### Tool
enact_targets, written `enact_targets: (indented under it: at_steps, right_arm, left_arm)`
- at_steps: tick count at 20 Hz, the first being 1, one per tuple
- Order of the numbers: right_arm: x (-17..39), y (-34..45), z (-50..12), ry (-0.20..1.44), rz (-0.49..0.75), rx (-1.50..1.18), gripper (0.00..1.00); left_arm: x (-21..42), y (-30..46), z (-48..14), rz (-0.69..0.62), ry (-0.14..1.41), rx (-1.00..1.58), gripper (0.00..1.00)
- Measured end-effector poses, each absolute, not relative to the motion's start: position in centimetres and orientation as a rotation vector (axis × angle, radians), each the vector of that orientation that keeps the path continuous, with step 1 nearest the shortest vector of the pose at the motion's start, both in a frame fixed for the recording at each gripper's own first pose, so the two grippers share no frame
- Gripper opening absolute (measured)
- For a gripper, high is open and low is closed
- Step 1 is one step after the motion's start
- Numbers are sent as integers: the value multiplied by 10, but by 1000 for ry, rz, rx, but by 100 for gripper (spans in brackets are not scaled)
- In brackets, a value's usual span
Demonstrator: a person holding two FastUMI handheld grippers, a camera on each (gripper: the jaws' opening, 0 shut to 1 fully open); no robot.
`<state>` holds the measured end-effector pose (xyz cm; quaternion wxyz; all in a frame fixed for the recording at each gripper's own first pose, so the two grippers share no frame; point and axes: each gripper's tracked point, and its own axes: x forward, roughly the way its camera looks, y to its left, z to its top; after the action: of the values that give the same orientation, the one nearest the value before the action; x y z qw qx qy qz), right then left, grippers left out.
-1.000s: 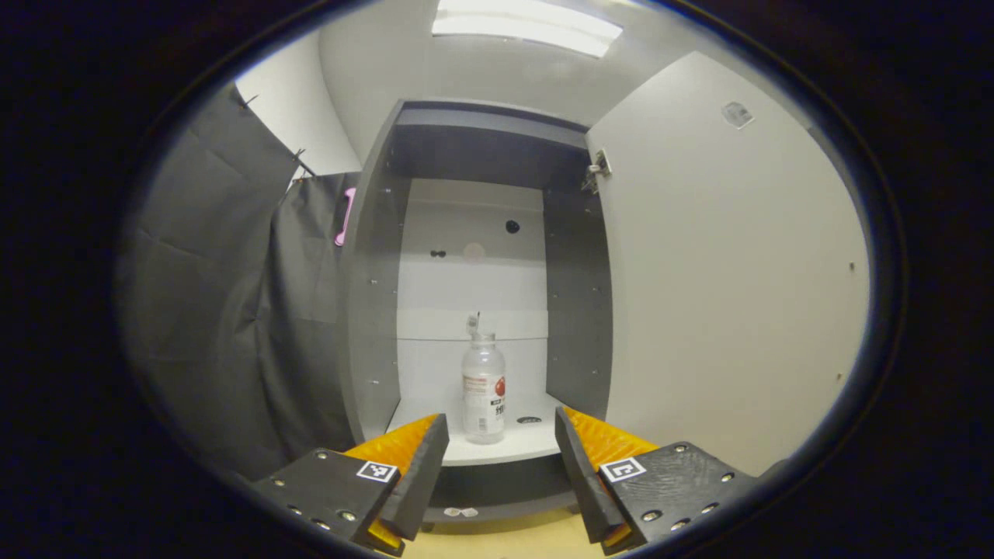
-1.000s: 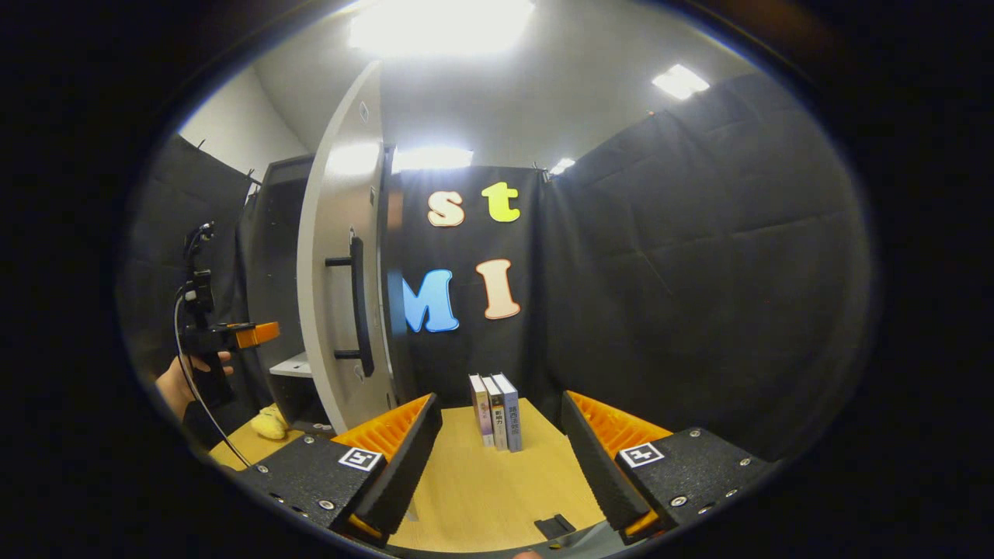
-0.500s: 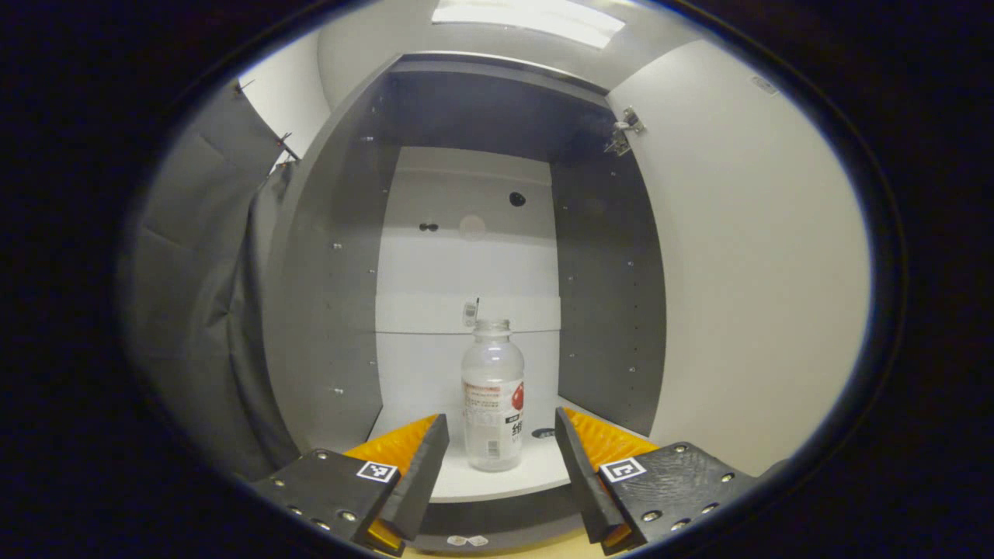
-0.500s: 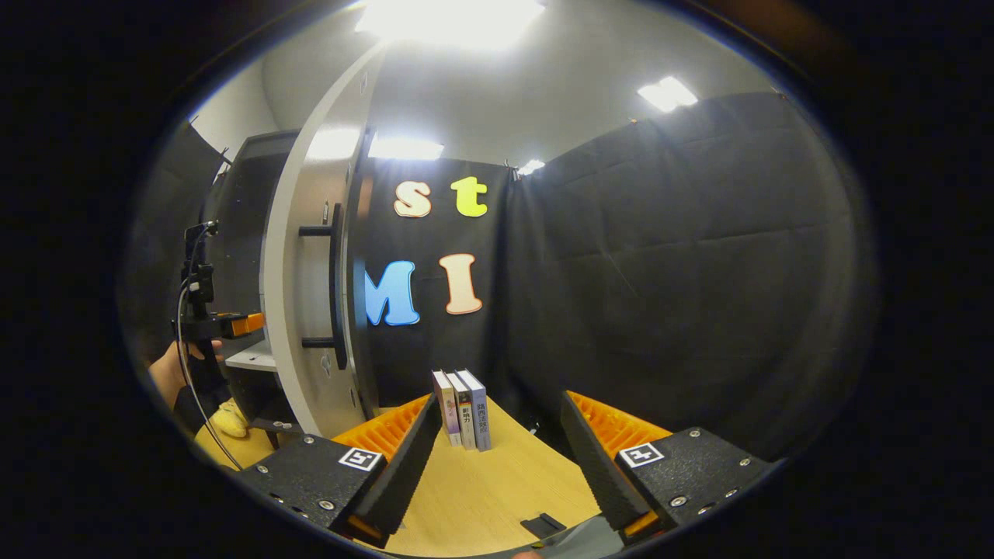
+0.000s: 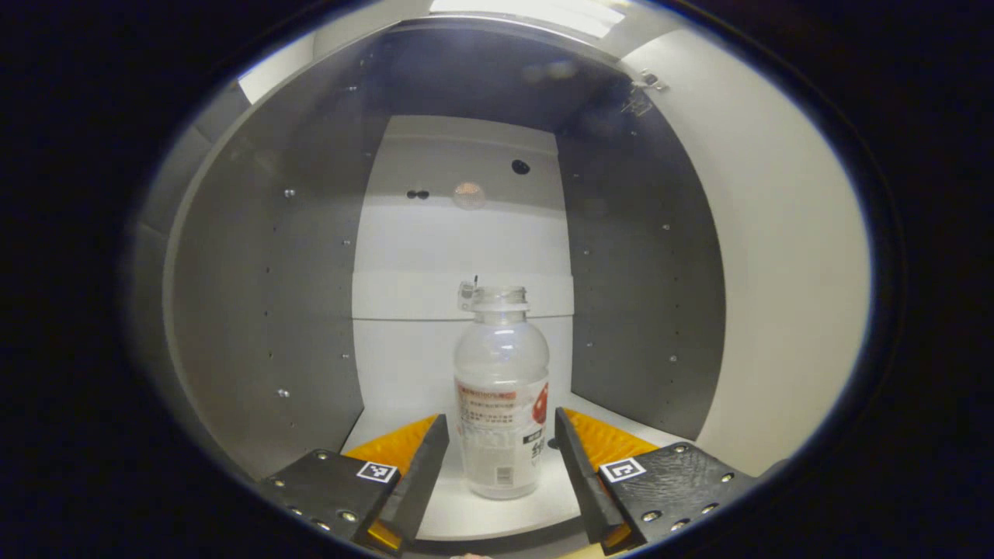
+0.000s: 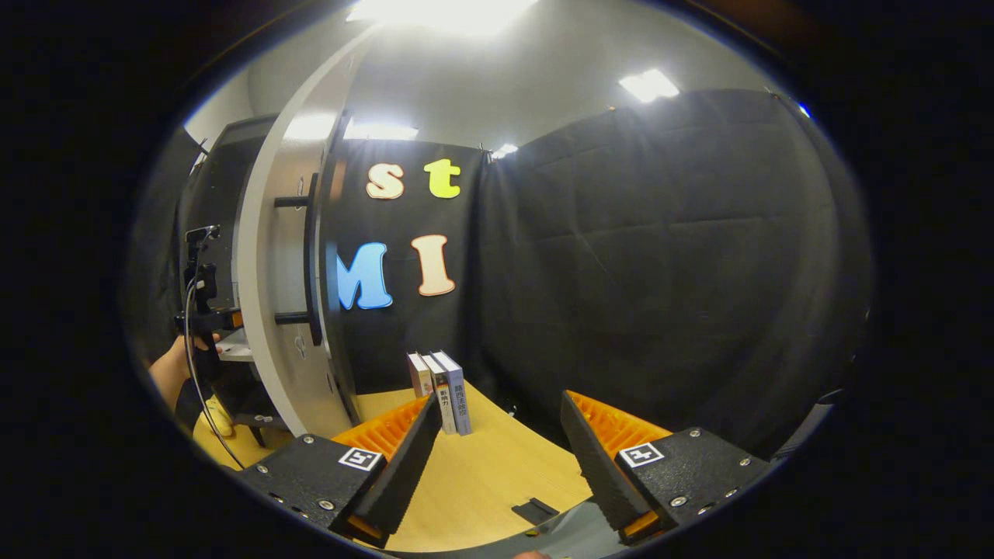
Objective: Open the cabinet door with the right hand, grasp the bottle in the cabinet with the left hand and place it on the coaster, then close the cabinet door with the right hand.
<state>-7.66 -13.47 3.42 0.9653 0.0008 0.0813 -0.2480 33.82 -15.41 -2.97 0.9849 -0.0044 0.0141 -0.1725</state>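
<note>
A clear plastic bottle [image 5: 501, 396] with a white and red label and no cap stands upright on the white shelf [image 5: 466, 516] inside the grey cabinet [image 5: 256, 310]. My left gripper [image 5: 501, 423] is open, one finger on each side of the bottle's lower part, with small gaps showing. The white cabinet door [image 5: 776, 272] stands wide open at the right. In the right gripper view the door [image 6: 268, 272] with its black bar handle [image 6: 313, 256] is at the left. My right gripper [image 6: 497, 407] hangs open above the wooden table [image 6: 481, 473], holding nothing.
Three books [image 6: 441, 388] stand upright on the table by the black cloth wall. A small flat dark piece [image 6: 533, 510] lies near the table's front edge. A yellow object [image 6: 220, 419] sits below the cabinet. A hand [image 6: 167, 373] holds the left gripper beside the door.
My left gripper has pushed forward into the cabinet until the bottle stands between its fingers. My right gripper has swung rightward, away from the door, staying open.
</note>
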Motion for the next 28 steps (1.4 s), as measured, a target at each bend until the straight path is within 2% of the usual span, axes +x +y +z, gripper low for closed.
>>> enact_targets:
  at_steps: [1, 2, 5, 7, 8, 10, 11, 12, 13, 14, 15, 16, 17, 19, 20, 22, 23, 24, 25, 28]
  right_arm:
    - [-78, -134, 34, 164, -499, 10, 92]
    - [-77, -134, 33, 164, -494, 18, 95]
    - [-79, -140, 31, 168, -498, 22, 95]
    - [-80, -142, 28, 170, -492, 29, 92]
    - [-78, -141, 25, 171, -482, 35, 92]
    - [-75, -141, 21, 176, -459, 41, 95]
    - [-74, -141, 22, 174, -447, 43, 92]
    - [-73, -140, 24, 165, -430, 45, 95]
    - [-73, -139, 26, 155, -412, 48, 95]
    - [-72, -139, 27, 148, -395, 53, 95]
    - [-72, -138, 28, 145, -379, 58, 95]
    - [-73, -138, 29, 141, -363, 61, 95]
    - [-75, -138, 31, 137, -347, 64, 95]
    - [-77, -138, 32, 139, -313, 68, 95]
    - [-77, -138, 32, 139, -298, 69, 95]
    - [-80, -138, 34, 140, -272, 74, 95]
    - [-82, -138, 36, 139, -259, 77, 95]
    - [-85, -138, 37, 137, -248, 77, 95]
    - [-89, -138, 39, 136, -238, 74, 95]
    - [-100, -139, 41, 135, -215, 59, 95]
  left_arm:
    - [343, -155, -32, -345, 35, -11, 78]
    - [348, -158, -35, -345, 41, -9, 78]
    - [358, -163, -48, -343, 84, 3, 80]
    - [360, -164, -50, -329, 87, 1, 78]
    - [356, -165, -48, -334, 92, -7, 72]
    - [348, -165, -41, -353, 90, -26, 72]
    - [339, -163, -36, -347, 79, -28, 77]
    - [332, -159, -30, -340, 66, -26, 72]
    - [324, -156, -23, -333, 52, -21, 72]
    - [315, -151, -16, -326, 37, -16, 77]
    - [306, -148, -11, -321, 28, -9, 68]
    - [295, -145, -6, -317, 19, -3, 77]
    - [283, -141, -1, -314, 6, 0, 77]
    - [257, -131, 7, -301, -17, 5, 68]
    - [245, -127, 11, -293, -25, 8, 68]
    - [224, -118, 15, -279, -31, 6, 76]
    - [216, -115, 17, -270, -33, 0, 68]
    - [206, -110, 18, -261, -37, -7, 72]
    - [193, -102, 15, -251, -37, -16, 68]
    - [159, -84, 8, -222, -32, -36, 68]
